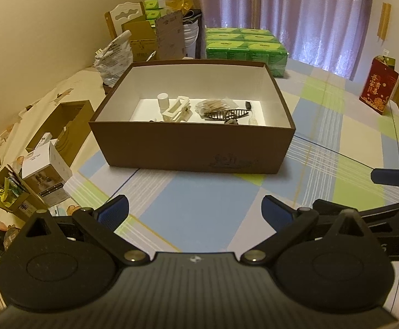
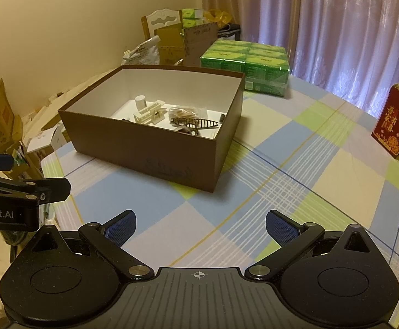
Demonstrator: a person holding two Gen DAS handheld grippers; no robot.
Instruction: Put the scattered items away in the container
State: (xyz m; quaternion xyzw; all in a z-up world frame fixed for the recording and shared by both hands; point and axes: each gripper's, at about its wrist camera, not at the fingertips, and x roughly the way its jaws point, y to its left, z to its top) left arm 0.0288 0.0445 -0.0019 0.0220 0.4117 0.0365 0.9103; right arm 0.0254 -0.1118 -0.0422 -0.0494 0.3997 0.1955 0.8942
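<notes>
Cardboard box (image 1: 191, 148) (brown, rectangular, white-lined) holds small items; both hand-held grippers (image 1: 195, 213) (image 2: 201, 227) gape empty.

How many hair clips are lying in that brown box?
2: a white hair clip left of centre beside a small white bottle, and a dark hair clip right of it. The box wall may hide others.
</notes>
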